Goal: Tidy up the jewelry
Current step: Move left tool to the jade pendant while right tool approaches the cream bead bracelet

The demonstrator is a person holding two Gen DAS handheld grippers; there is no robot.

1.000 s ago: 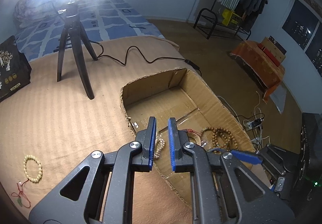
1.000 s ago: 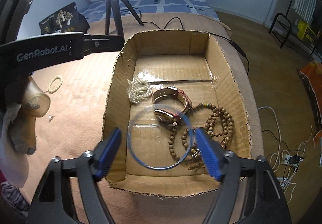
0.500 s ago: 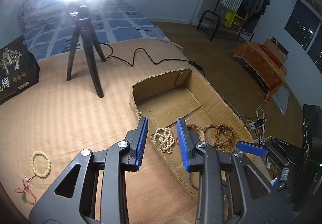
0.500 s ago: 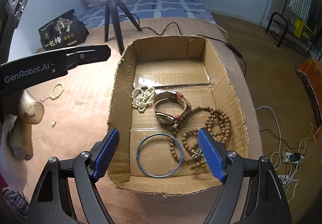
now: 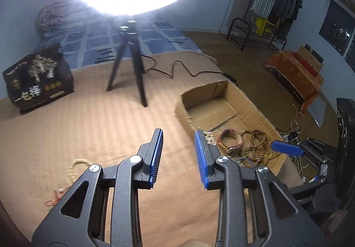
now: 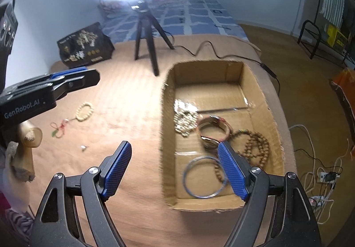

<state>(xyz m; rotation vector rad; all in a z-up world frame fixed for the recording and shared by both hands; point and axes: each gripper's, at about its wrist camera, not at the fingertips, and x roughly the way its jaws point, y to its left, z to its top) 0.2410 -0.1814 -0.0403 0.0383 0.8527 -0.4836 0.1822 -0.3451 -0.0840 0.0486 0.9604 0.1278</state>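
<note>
My left gripper (image 5: 178, 136) hangs open and empty over the tan bedspread, left of the cardboard box (image 5: 221, 86). My right gripper (image 6: 174, 147) is wide open and empty, straddling the box's near-left corner (image 6: 166, 114). Inside the box lie a white pearl strand (image 6: 185, 121), a watch (image 6: 213, 131), brown wooden beads (image 6: 255, 147) and a blue bangle (image 6: 204, 177). On the bedspread, left of the box, sit a cream bead bracelet (image 6: 84, 111), a red cord charm (image 6: 58, 128) and a tiny pale piece (image 6: 83, 147). The left gripper (image 6: 88, 75) shows from the side above them.
A black tripod (image 6: 146, 43) under a glaring ring light stands behind the box, its cable (image 6: 221, 51) trailing right. A black printed bag (image 6: 85, 47) sits at the back left. A power strip with cords (image 6: 326, 177) lies on the floor past the bed's right edge.
The left gripper opened, left the pearl strand in the box, and drew back left and up over the bedspread. The right gripper rose and shifted left; the blue bangle now lies in the box.
</note>
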